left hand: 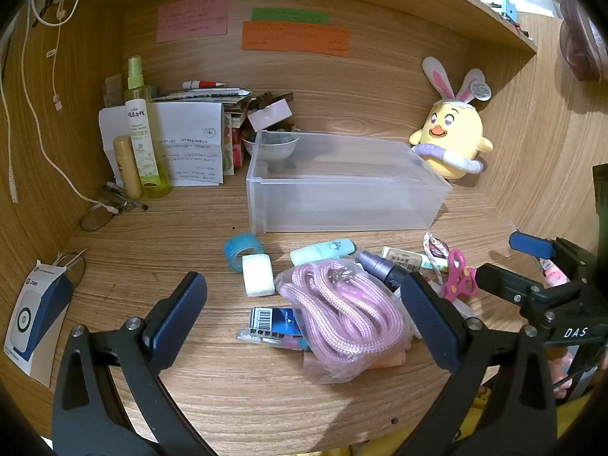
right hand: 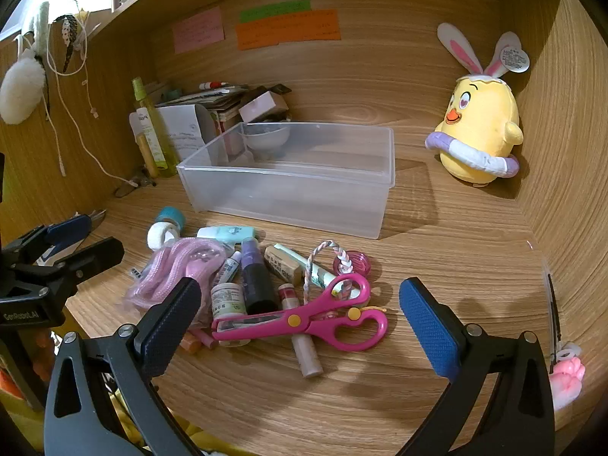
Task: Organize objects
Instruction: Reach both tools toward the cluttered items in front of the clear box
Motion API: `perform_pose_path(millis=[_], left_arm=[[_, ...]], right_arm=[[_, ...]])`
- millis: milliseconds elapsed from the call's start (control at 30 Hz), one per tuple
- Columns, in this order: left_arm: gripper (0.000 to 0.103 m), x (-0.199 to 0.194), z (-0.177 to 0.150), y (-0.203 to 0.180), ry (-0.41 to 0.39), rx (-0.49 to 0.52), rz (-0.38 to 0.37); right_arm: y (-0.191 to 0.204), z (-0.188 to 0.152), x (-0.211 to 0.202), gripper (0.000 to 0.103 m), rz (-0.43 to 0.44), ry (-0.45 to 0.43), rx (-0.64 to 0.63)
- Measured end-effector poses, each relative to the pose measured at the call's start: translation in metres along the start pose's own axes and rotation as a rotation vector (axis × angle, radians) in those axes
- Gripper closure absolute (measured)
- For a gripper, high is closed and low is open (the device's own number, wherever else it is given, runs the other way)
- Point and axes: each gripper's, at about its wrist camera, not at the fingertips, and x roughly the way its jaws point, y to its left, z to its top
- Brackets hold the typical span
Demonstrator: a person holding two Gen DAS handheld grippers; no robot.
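Observation:
A clear plastic bin (left hand: 342, 186) (right hand: 292, 186) stands on the wooden desk, holding nothing I can see. In front of it lies a pile of small items: a bagged pink rope (left hand: 342, 315) (right hand: 178, 266), pink scissors (right hand: 304, 319), a blue tape roll (left hand: 241, 249), a white block (left hand: 258, 275), a mint case (left hand: 323, 250), a purple bottle (right hand: 256, 277) and tubes. My left gripper (left hand: 304, 319) is open, its fingers either side of the rope bag. My right gripper (right hand: 300, 323) is open over the scissors.
A yellow chick plush (left hand: 452, 140) (right hand: 480, 129) sits at the back right. Spray bottles (left hand: 144, 133), papers and boxes crowd the back left corner. Glasses (left hand: 102, 212) and a blue-white box (left hand: 34, 315) lie at left. Wooden walls enclose the desk.

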Motion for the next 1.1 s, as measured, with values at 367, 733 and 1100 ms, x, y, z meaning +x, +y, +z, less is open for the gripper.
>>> perform_pose_path(millis=[367,733,1100], left_arm=[[0.0,0.0,-0.002,-0.001,-0.001,-0.001,0.001],[0.0,0.003,-0.004,0.004,-0.001,-0.031,-0.027],[0.009,0.026,0.0,0.035,0.072,-0.102,-0.047]], right_arm=[[-0.001,-0.001,0.001,0.0,0.0,0.0,0.001],[-0.001,0.0,0.003,0.0,-0.002,-0.001,0.007],[-0.033,-0.006,0.013,0.0,-0.012,0.027,0.066]])
